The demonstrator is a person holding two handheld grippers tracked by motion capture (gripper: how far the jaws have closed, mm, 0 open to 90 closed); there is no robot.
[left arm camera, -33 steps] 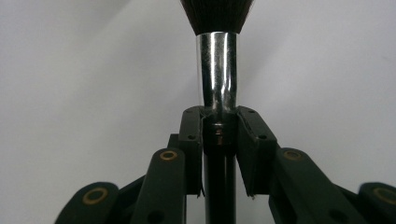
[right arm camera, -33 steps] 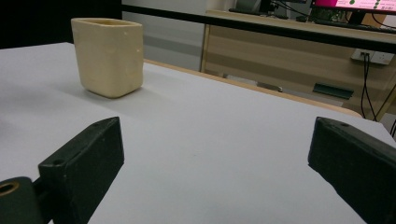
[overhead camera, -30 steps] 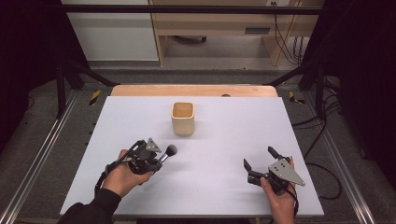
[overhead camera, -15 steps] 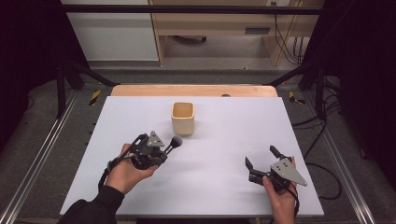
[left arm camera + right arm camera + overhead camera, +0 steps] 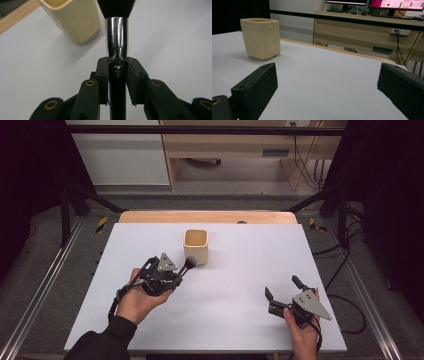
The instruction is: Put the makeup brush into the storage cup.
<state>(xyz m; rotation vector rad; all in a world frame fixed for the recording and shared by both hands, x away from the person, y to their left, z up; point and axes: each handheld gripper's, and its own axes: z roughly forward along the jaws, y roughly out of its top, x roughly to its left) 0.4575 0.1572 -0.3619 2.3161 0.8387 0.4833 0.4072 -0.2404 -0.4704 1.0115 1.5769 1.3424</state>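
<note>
left gripper (image 5: 176,279) clenched on a makeup brush (image 5: 188,265), bristles up, raised off the table (image 5: 240,295) just beside the cream cup (image 5: 195,245). right gripper (image 5: 284,292) released, resting apart. step in hand: carrying; next, likely tipping the brush over the cup's mouth.

The white rectangular worktop (image 5: 225,320) lies bare across its middle and near edge, so the wide stretch between the two tools is open to pass. The one standing obstacle is the cream, square-sided ceramic cup (image 5: 195,245), upright toward the far middle. The left tool (image 5: 176,275) carries a black-handled brush with a chrome collar and dark bristles (image 5: 189,264), whose tip sits just beside the cup's near wall. The right tool (image 5: 285,292), jaws spread, has bare surface ahead of it, well apart from the cup.
</note>
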